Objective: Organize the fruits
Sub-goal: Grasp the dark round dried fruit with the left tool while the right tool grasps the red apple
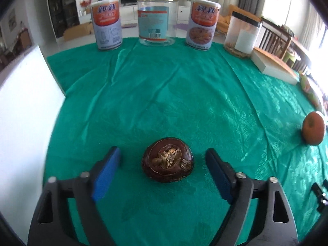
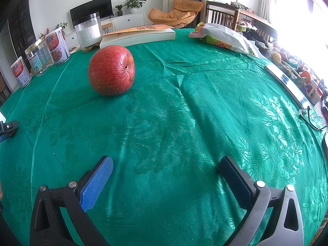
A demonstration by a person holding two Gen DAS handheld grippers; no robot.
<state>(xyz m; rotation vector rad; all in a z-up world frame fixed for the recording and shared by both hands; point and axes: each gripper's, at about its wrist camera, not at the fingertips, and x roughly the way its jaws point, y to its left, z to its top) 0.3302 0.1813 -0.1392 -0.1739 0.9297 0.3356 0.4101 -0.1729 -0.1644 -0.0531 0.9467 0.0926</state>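
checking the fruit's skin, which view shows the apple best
The right wrist view: the apple sits close and sharp, with its wrinkled red skin and stem dimple clear. The left wrist view catches the same apple only small and blurred at the right edge.

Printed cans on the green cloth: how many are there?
2. One printed can stands at the far left of the row, the other right of the clear glass jar between them. Both also show in the right wrist view; none seems hidden.
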